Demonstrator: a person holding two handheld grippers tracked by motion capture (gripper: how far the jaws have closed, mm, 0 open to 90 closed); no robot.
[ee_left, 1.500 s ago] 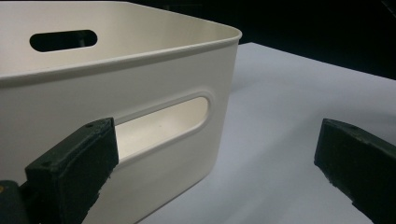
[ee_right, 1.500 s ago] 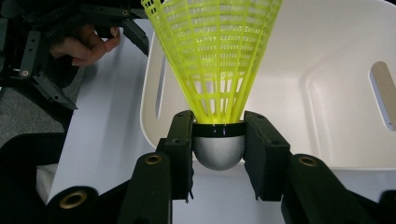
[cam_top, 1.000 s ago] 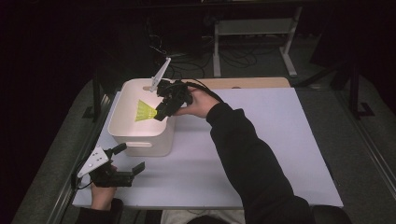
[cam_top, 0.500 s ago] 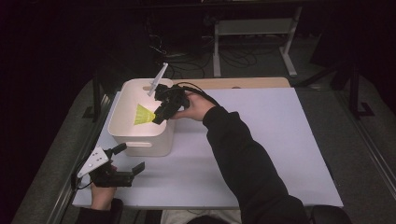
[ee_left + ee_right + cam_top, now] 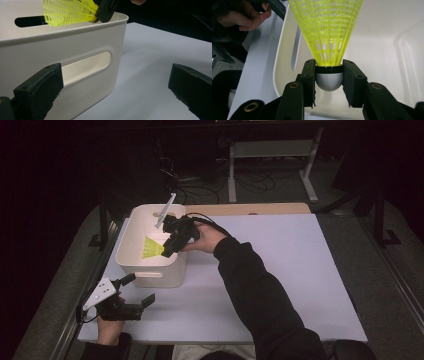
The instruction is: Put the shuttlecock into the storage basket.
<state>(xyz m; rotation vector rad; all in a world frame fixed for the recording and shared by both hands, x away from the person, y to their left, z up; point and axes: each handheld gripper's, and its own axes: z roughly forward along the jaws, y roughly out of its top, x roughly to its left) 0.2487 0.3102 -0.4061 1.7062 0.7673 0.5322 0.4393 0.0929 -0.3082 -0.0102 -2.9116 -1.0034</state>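
A white plastic bin [image 5: 150, 265] with slot handles in its walls stands at the left side of a pale sheet [image 5: 280, 270] that covers the table, and its near wall with one long handle slot rises close in front of the left gripper [image 5: 134, 291], which rests low on the sheet just beside the bin's near corner; its two black jaws stand wide apart with nothing between them, the left jaw close before the bin wall and the right over bare sheet. Behind the table the dark floor carries loose cables and the legs of a grey metal frame [image 5: 272, 150], well apart from the work. The right gripper [image 5: 167, 251] reaches over the bin's right rim from the person's dark sleeve [image 5: 260, 295], and its jaws are clenched on the silver rounded cork of a yellow plastic shuttlecock [image 5: 329, 37], one pad pressed to each side of the cork just under its black band. The shuttlecock's mesh skirt fans away from the jaws over the bin's white interior, held above the floor of the bin and inside its walls, with the rim and a handle slot close at one side.
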